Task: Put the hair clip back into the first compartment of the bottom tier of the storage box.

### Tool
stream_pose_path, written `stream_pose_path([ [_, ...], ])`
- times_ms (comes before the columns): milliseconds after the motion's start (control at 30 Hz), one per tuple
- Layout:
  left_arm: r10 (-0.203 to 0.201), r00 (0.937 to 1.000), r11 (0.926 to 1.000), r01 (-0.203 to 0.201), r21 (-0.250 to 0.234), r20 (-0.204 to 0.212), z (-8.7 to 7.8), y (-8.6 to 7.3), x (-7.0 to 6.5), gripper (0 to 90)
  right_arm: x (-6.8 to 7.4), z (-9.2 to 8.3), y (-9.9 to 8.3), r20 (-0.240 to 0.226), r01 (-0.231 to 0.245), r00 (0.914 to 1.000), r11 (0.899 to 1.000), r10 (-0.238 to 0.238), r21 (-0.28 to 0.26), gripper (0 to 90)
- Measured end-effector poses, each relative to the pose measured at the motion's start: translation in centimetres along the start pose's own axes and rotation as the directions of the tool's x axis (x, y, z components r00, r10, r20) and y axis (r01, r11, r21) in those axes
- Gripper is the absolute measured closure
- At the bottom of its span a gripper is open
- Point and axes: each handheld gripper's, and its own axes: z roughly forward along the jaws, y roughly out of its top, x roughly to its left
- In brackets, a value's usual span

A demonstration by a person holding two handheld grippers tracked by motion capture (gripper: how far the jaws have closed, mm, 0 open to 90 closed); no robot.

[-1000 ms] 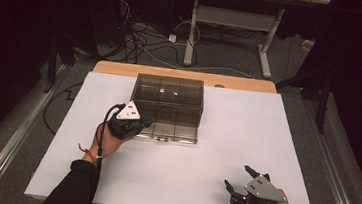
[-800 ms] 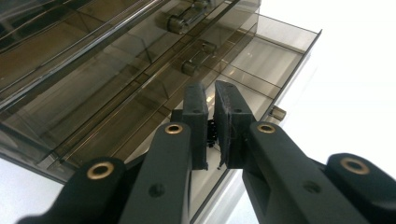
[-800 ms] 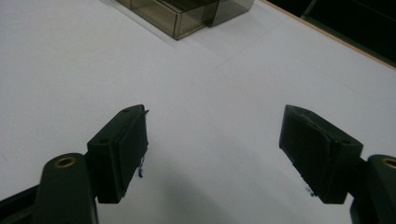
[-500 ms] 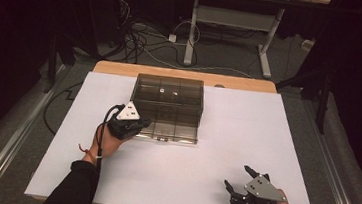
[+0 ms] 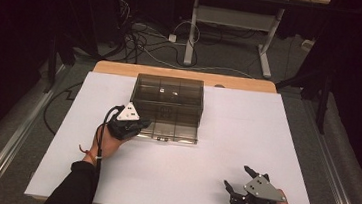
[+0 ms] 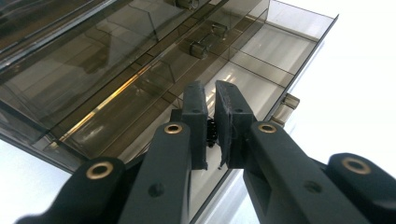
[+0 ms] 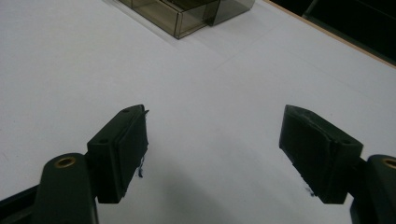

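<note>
two grippers: left gripper (image 5: 139, 126) pinched at smoky box (image 5: 169, 101), right gripper (image 5: 240, 179) agape.

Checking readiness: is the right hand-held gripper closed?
No, the right hand-held gripper has its jaws wide apart above the bare white table.

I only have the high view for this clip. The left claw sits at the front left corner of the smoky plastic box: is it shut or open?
Observer: In the left gripper view the left claw has its jaws nearly together, a narrow gap between the pads, nothing visibly pinched.
Operator: Anything in the box?
Observer: The compartments of the box that this view looks into appear bare; small latch-like fittings sit on its edges.
Operator: And the right claw?
Observer: The right gripper view shows the right claw wide open over the bare white table.
</note>
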Motion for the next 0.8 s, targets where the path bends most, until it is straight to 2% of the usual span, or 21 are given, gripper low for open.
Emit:
stream_pose_path([
  [267,0.003,1.0000,1.0000,-0.003,0.003,-0.004,0.14,-0.09,-0.07,78.9,0.02,0.00,0.02,-0.002,0.000,1.0000,1.000,0.000,0.000,23.9],
  [567,0.006,0.9999,0.9999,-0.006,-0.015,-0.008,-0.05,-0.07,-0.25,77.0,0.04,0.02,0.00,-0.003,0.003,1.0000,1.000,-0.003,0.002,23.9],
  [800,0.024,0.9996,0.9993,-0.025,-0.028,-0.013,-0.25,-0.03,-0.92,75.3,0.08,0.05,0.00,-0.005,0.002,1.0000,1.000,-0.002,0.002,23.9],
])
